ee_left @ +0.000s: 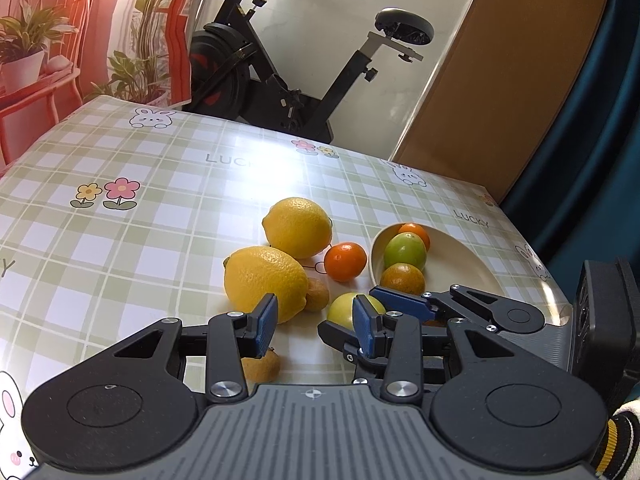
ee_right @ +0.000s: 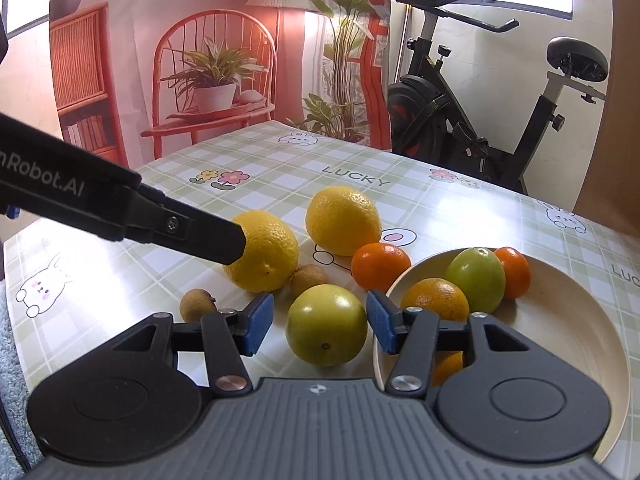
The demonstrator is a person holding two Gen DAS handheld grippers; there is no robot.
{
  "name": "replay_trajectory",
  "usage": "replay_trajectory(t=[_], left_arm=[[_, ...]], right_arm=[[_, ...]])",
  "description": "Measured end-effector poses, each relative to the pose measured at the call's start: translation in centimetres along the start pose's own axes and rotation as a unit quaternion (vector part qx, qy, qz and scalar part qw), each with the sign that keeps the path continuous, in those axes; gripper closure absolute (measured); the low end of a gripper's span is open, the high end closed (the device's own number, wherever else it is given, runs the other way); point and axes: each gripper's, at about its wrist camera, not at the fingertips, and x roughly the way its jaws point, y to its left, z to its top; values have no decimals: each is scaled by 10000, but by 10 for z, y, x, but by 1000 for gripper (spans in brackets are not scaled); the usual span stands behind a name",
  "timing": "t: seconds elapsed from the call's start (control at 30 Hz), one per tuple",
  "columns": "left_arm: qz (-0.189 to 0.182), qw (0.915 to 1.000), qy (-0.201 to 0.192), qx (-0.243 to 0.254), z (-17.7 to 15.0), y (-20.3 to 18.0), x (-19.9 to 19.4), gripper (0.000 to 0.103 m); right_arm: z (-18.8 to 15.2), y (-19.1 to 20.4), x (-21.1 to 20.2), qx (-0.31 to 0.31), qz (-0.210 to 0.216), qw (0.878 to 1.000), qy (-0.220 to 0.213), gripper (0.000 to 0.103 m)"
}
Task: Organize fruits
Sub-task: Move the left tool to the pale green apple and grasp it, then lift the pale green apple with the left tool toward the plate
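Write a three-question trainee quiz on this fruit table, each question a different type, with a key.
1. True or false: the yellow-green round fruit lies inside the cream round bowl.
2. How many large yellow lemons lie on the green checked tablecloth? A one, B two, C three.
3. Short answer: which gripper has that yellow-green fruit between its blue pads?

Key: 1 false, it lies on the cloth beside the bowl. 2 B. 3 the right gripper, jaws open, pads not pressing.

Two lemons [ee_right: 343, 220], three oranges [ee_right: 380, 266], two green fruits [ee_right: 326, 324], two longans [ee_right: 308, 278], one bowl [ee_right: 560, 320].
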Motion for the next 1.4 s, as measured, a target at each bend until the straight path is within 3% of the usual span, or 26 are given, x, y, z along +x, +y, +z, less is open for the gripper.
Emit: replay_trajectory(t=[0.13, 0.37, 0.87, 1.4], left_arm=[[-34, 10000, 22, 30, 0, -2, 1, 60], [-279, 9988, 378, 109, -8, -11, 12, 60], [-257, 9968, 716, 238, -13, -20, 38, 60], [-170, 9971, 607, 415, -21, -28, 37, 59]], right_arm=[[-4, 6, 9, -160, 70, 9995, 282, 50], [-12, 5, -1, 125, 348, 9990, 233, 53], [-17, 2, -11, 487, 636, 9966, 204, 53], [-21, -5, -14, 732, 788, 9939, 258, 53]])
